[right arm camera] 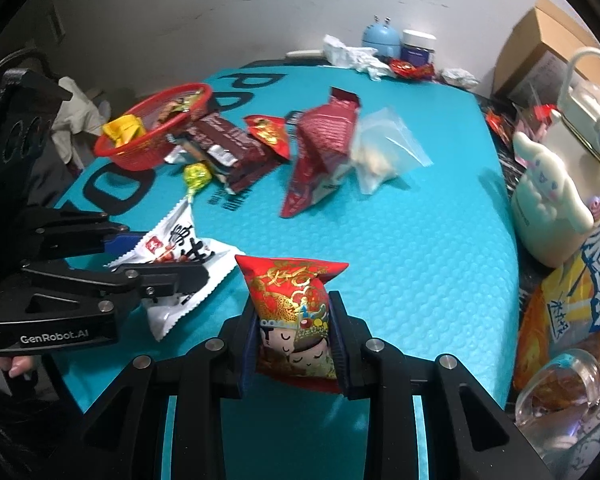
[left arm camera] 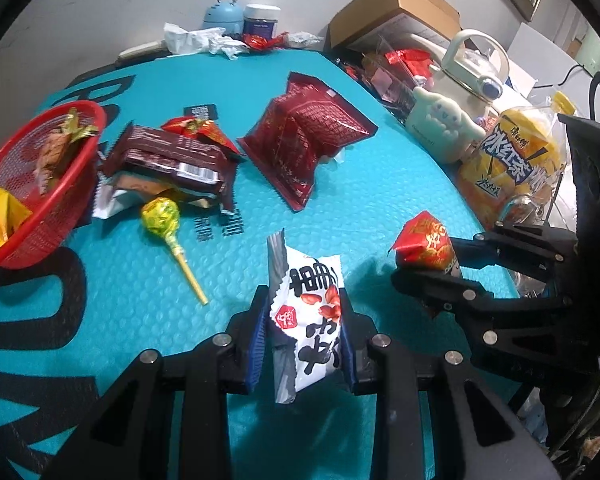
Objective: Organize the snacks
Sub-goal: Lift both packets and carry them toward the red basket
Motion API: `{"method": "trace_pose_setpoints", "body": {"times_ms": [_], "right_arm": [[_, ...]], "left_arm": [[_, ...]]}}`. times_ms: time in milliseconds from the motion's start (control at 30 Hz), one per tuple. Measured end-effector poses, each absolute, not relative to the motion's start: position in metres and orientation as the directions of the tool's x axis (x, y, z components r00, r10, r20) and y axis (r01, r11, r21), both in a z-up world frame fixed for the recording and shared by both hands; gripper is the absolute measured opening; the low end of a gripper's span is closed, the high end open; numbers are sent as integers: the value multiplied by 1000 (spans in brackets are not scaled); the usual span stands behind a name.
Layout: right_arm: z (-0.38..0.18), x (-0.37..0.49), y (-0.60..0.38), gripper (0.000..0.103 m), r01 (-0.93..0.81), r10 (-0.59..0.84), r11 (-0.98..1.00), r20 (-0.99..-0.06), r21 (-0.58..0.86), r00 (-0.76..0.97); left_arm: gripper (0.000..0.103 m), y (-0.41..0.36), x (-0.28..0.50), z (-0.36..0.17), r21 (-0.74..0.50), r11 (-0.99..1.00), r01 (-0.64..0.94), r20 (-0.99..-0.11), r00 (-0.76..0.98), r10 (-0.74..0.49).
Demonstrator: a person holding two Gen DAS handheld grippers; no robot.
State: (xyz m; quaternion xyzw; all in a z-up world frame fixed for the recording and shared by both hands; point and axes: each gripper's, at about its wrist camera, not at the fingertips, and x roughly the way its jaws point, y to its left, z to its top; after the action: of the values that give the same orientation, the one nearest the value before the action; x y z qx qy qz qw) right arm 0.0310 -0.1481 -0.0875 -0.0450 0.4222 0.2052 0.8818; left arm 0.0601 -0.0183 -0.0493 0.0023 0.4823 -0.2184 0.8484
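My left gripper (left arm camera: pixel 304 336) is shut on a white peanut snack packet (left arm camera: pixel 306 316) with black characters, held upright just above the teal mat (left arm camera: pixel 380 200). In the right wrist view that packet (right arm camera: pixel 180 248) sticks out of the left gripper (right arm camera: pixel 160 256) at the left. My right gripper (right arm camera: pixel 294 336) is shut on a small red and gold candy packet (right arm camera: pixel 292 312); the left wrist view shows that red packet (left arm camera: pixel 422 244) off to the right, pinched in the right gripper (left arm camera: pixel 416 268). A red mesh basket (left arm camera: pixel 82 160) holding several wrapped snacks stands at the far left.
On the mat lie brown chocolate packs (left arm camera: pixel 172 160), a dark red pouch (left arm camera: pixel 304 140), a green lollipop (left arm camera: pixel 162 220) and a clear zip bag (right arm camera: pixel 384 152). Along the right edge stand a cream kettle (left arm camera: pixel 472 76), a white plush-shaped object (left arm camera: pixel 440 128) and a yellow tea pack (left arm camera: pixel 512 164).
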Motion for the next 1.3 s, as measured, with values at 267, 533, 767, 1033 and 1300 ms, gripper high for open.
{"method": "trace_pose_setpoints", "body": {"times_ms": [267, 533, 767, 1033, 1300], "right_arm": [[-79, 22, -124, 31, -474, 376, 876, -748, 94, 547], [-70, 16, -97, 31, -550, 433, 830, -726, 90, 535], [-55, 15, -82, 31, -595, 460, 801, -704, 66, 541], [-35, 19, -71, 31, -609, 478, 791, -672, 51, 565], [-6, 26, -66, 31, -615, 482, 789, -633, 13, 606]], "left_arm": [[30, 4, 47, -35, -199, 926, 320, -795, 500, -344], [30, 26, 33, -19, -196, 945, 261, -766, 561, -314], [30, 40, 26, -2, -187, 956, 225, -738, 611, -287], [30, 52, 29, 18, -169, 962, 217, -703, 657, -272], [30, 58, 35, 42, -142, 963, 227, -659, 705, -264]]}}
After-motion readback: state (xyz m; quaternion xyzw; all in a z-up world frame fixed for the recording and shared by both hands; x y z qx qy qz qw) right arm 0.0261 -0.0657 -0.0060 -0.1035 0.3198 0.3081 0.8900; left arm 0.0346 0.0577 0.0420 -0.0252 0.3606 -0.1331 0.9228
